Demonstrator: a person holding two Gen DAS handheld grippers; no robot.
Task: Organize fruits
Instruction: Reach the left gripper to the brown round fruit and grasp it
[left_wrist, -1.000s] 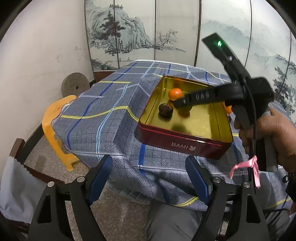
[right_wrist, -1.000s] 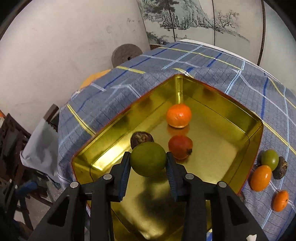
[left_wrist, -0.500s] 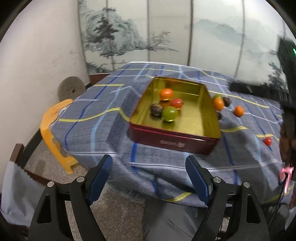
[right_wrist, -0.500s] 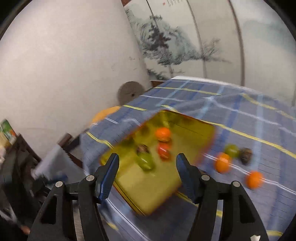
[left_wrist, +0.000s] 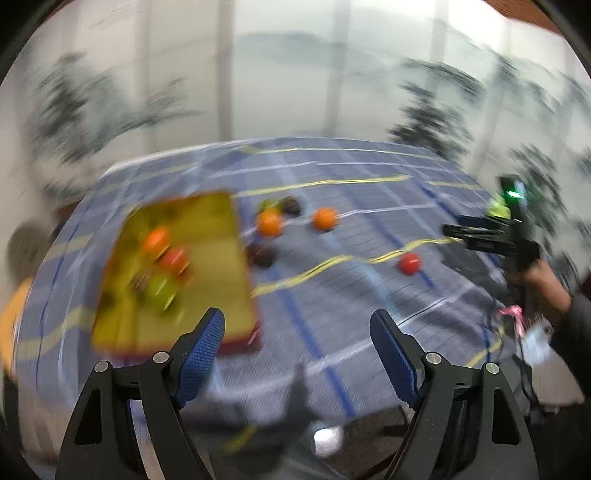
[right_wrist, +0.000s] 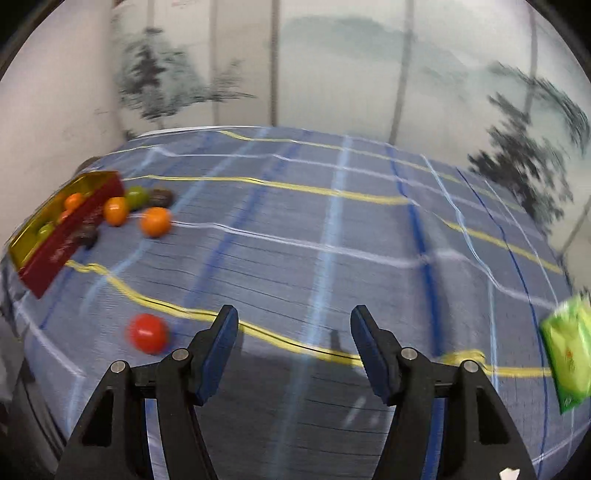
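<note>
both views blurred. left gripper (left_wrist: 297, 339) fingers spread wide, nothing btwn them, over the near edge of the plaid cloth (left_wrist: 369, 295). right gripper (right_wrist: 293, 338) fingers also apart, nothing btwn, above bare cloth; a red fruit (right_wrist: 147, 332) lies just left of its left finger. tin (right_wrist: 62, 229) sits at the cloth's left side w/ fruits inside: an orange one (left_wrist: 155, 238), a red one (left_wrist: 173, 258), a green one (left_wrist: 160, 291), a dark one, too blurred to id. loose on the cloth just beside the tin: two orange fruits (right_wrist: 116, 211) (right_wrist: 155, 221), a green (right_wrist: 136, 196), two dark ones (right_wrist: 160, 197) (right_wrist: 86, 236). green packet (right_wrist: 567, 350) at far right edge.
</note>
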